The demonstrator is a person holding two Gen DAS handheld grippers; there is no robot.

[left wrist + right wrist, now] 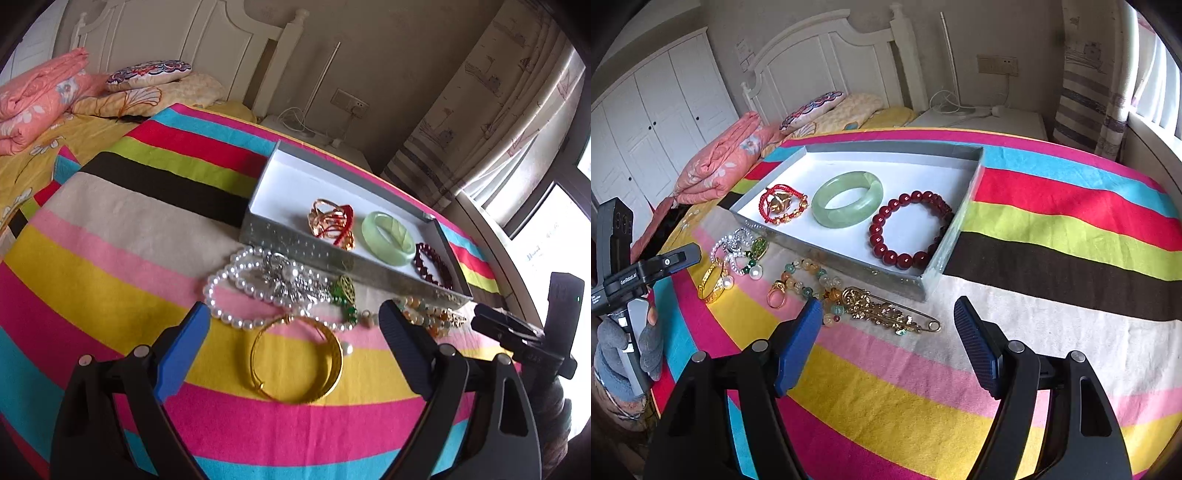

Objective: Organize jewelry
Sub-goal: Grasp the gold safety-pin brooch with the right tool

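White "GenRobot.AI" on left gripper

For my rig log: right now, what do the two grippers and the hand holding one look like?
Both the left gripper and the right gripper have black angular arms with silver pivot pins and blue ribbed finger pads. The hand on the left one wears a grey glove.
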